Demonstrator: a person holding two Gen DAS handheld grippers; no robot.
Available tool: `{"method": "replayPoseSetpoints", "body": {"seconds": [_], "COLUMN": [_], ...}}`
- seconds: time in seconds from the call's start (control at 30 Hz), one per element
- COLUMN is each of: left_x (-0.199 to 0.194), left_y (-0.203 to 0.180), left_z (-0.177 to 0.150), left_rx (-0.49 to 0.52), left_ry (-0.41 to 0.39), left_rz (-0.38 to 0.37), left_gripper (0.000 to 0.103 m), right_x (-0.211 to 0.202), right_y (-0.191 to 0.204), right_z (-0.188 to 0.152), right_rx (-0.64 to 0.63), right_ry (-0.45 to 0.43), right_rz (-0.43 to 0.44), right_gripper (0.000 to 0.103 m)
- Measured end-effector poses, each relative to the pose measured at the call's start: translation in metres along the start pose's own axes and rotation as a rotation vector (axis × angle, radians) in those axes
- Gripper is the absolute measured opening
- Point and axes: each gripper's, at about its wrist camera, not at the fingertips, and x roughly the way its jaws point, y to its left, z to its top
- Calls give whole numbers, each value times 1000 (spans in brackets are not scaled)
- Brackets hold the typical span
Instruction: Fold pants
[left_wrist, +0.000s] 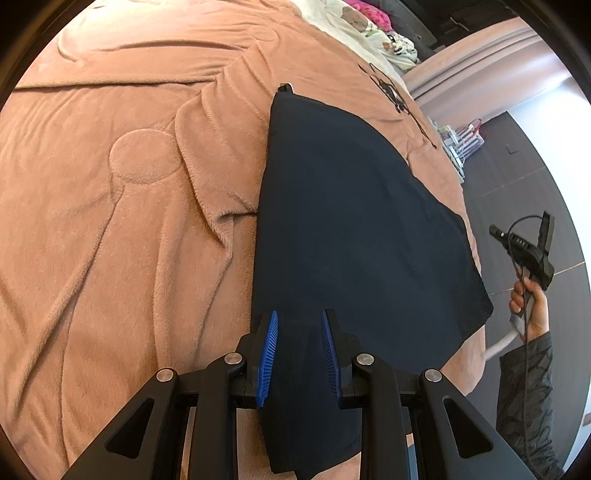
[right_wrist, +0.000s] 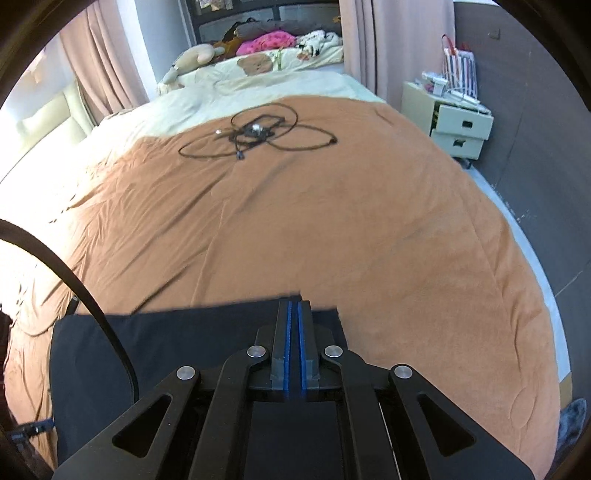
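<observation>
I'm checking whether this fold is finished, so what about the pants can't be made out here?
- Left wrist view: the near end of the pants runs under the left gripper.
- Right wrist view: the right gripper covers their near right part.
- Both views: dark cloth hides the layer count.

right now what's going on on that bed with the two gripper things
A person is folding dark pants on an orange blanket. The left gripper has a fold of the pants between its part-open fingers. The right gripper is shut above the pants' edge, with no cloth visibly caught in it.
</observation>
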Motion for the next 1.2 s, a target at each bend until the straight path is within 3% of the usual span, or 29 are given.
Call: {"method": "replayPoseSetpoints", "body": {"seconds": [0.3,0.33,0.4,0.43,0.47,0.8,1.03,1.1,1.13,1.2], "left_x": [5,6,7,7,7,9,10,10,10,11], "left_y": [-3,-3,-4,-4,-4,-2,-3,-3,-4,-5], "left_z": [-2,-2,-2,-1,-1,0,-1,0,0,1], "left_rx": [10,10,11,12,12,3,3,4,4,7], "left_ry": [21,24,26,27,27,26,28,29,28,28], "left_rz": [0,2,2,1,0,1,5,8,9,12], "left_gripper": [26,26,26,26,26,26,26,26,26,26], "right_x": [24,25,30,30,31,32,45,46,44,38], "right_y": [-10,-12,-15,-16,-17,-17,-17,-18,-19,-19], "right_z": [-23,-22,-20,-19,-16,-24,-28,-28,-27,-25], "right_rx": [-7,-4,-4,-2,0,-12,-33,-35,-32,-39], "right_ry": [154,160,165,157,151,169,235,238,233,211], "right_rz": [99,98,89,89,88,51,39,31,28,27], "right_gripper": [1,5,28,47,54,54,27,15,4,2]}}
